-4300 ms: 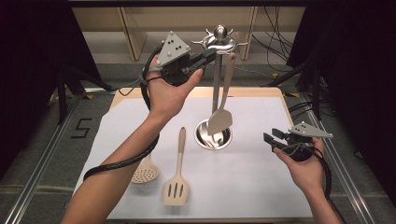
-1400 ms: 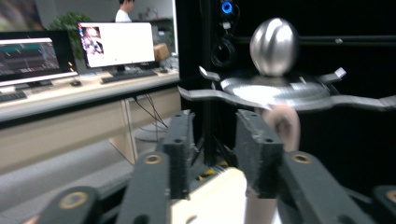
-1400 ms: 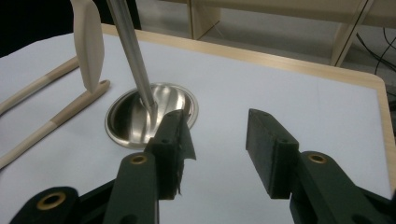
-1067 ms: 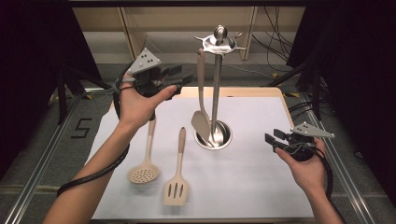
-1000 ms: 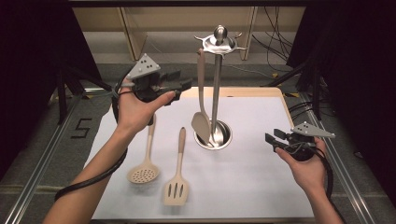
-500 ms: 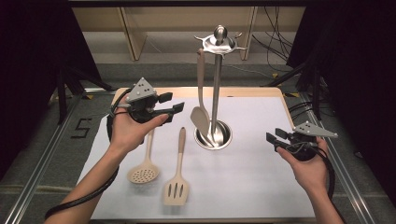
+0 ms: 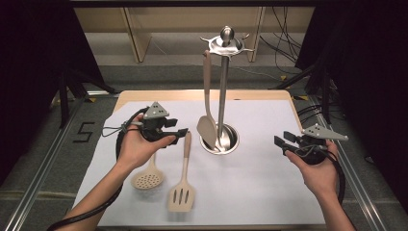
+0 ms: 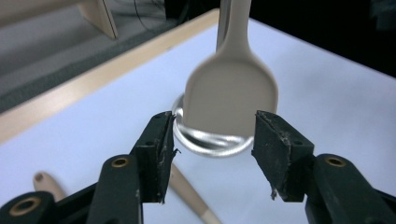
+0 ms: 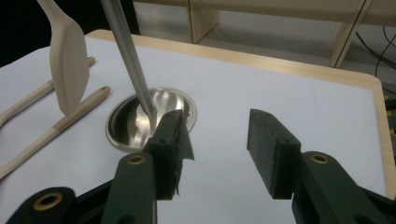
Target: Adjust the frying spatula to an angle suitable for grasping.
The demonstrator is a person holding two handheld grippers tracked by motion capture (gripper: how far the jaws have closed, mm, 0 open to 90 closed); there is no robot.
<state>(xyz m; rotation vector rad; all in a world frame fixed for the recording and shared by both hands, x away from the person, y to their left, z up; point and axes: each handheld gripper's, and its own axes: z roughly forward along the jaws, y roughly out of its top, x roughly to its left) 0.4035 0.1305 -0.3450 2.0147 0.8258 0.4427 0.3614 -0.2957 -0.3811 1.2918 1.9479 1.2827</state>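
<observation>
Now the left tongs [image 7: 180,135] sit low over the white sheet on the bench [image 7: 269,192], where a second ago they were held higher and farther back, near the bench's far left edge. Their jaws stand wide with nothing between the pads, having just closed a little. Directly under and just in front of them lie the slotted turner [image 7: 181,192] and the round skimmer [image 7: 147,177], side by side, both resting where they were before; the turner's handle tip reaches right up beneath the jaws. Straight ahead of the left tongs, as the left gripper view shows, hangs the solid spatula [image 8: 231,95], its blade framed between the two pads but well beyond them, untouched. It hangs from a hook at the top of the steel stand [image 7: 223,86], blade low over the stand's round base; more than four seconds ago it swung at a slant, and now it hangs straight. The right tongs [image 7: 281,142] hold the same spot as before, right of the stand, jaws wide and empty, pointing at its base.
</observation>
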